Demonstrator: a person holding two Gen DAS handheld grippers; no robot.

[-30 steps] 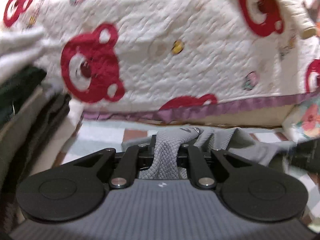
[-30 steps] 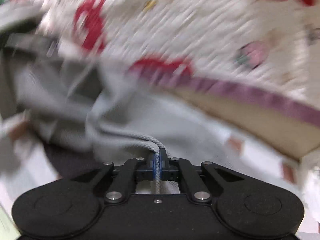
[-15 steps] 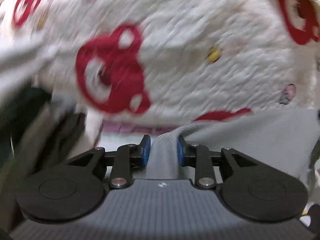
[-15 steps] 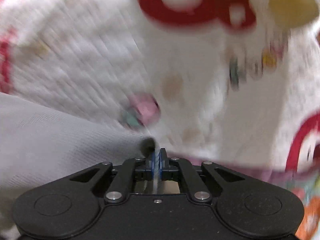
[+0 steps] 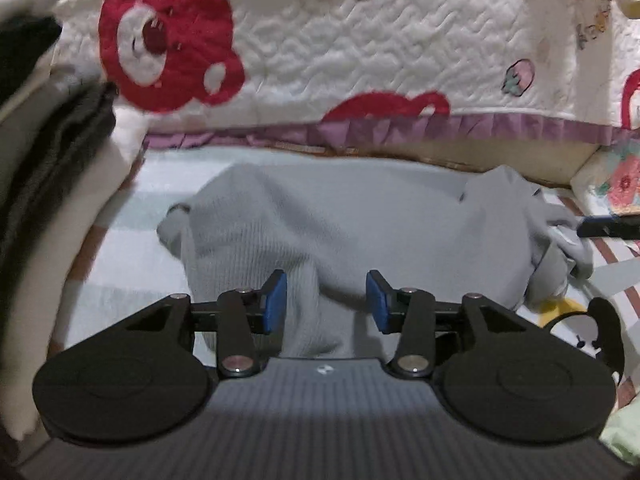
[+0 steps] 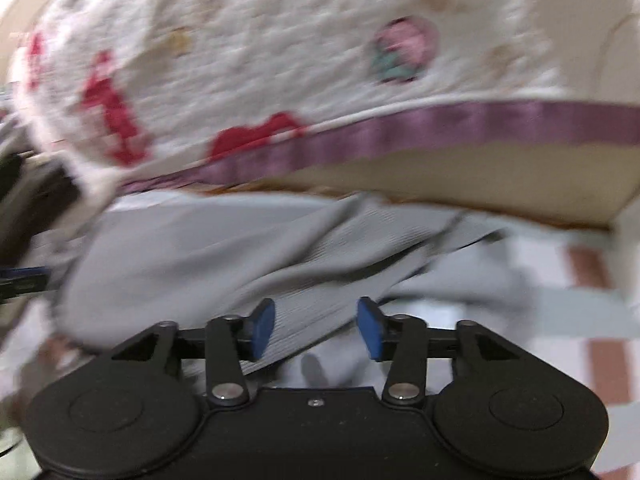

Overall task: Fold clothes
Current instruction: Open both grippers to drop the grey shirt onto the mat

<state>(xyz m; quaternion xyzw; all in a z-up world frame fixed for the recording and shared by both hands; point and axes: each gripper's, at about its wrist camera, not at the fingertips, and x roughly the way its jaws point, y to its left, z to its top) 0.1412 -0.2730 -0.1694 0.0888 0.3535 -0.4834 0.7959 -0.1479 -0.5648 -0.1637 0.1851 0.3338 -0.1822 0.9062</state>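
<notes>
A grey knit garment (image 5: 352,224) lies spread and rumpled on the pale striped bed sheet (image 5: 120,248), its right end bunched up. My left gripper (image 5: 326,306) is open just above its near edge, and the cloth lies loose between the blue pads (image 5: 276,300). In the right wrist view the same grey garment (image 6: 208,256) lies in folds across the sheet. My right gripper (image 6: 316,328) is open over its ribbed edge, gripping nothing. The tip of the right gripper (image 5: 608,226) shows at the right edge of the left wrist view.
A white quilt with red bears (image 5: 320,40) and a purple border (image 6: 440,124) hangs behind the garment. A stack of folded dark and light clothes (image 5: 44,152) stands at the left. A floral cushion (image 5: 616,180) sits at the far right.
Both grippers held the grey garment lifted and pulled taut; now both have opened and let go. The garment has dropped onto the sheet.
</notes>
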